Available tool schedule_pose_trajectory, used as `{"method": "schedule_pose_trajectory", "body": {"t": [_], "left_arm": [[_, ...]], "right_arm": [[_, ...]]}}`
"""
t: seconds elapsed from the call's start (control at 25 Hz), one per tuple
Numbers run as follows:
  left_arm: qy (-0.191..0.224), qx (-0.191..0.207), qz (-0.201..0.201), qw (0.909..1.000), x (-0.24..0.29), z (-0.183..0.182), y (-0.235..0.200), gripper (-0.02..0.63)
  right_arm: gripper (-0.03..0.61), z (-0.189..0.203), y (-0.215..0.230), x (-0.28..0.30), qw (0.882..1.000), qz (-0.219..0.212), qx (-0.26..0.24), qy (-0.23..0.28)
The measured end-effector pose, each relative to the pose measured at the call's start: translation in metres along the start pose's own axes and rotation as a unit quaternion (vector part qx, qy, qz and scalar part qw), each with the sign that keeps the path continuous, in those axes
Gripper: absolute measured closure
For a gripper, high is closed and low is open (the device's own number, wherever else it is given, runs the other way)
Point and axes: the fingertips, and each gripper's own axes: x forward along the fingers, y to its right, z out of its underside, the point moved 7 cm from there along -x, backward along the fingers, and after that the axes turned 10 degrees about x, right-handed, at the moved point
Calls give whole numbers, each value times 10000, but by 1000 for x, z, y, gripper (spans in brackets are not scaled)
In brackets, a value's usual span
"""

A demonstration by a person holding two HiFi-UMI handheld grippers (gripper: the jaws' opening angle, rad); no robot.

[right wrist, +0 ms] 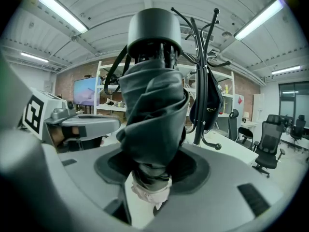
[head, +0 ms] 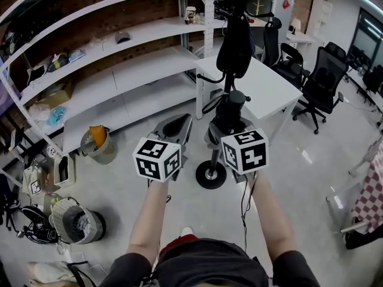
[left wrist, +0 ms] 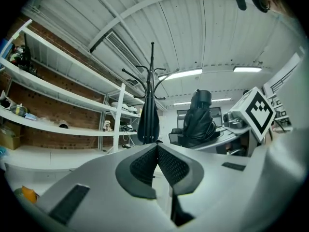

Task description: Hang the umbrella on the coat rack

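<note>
Your right gripper (right wrist: 152, 166) is clamping the folded umbrella (right wrist: 152, 110) low on its bundle and holding it upright, likely so its upper end can meet a hook. Your left gripper (left wrist: 157, 149) is riding beside it with its jaws pressed together on nothing, probably waiting to help. The coat rack (head: 230, 91) is standing just beyond both, with a dark bag (head: 234, 46) already hanging on its near side, so the free upper hooks (right wrist: 212, 18) are looking the better target. A white table (head: 269, 88) is crowding the rack's right and far side, while the floor on your near side is lying open.
</note>
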Motion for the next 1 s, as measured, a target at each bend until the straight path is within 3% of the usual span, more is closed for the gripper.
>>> {"method": "schedule_pose_trajectory", "body": {"t": [0.4, 1.0], "left_arm": [[280, 274, 462, 9982, 19, -25, -46, 603], [646, 650, 933, 9914, 50, -73, -71, 603]], "right_arm": [[370, -39, -4, 28, 9991, 412, 34, 102], [370, -103, 1, 38, 9972, 717, 103, 203]]}}
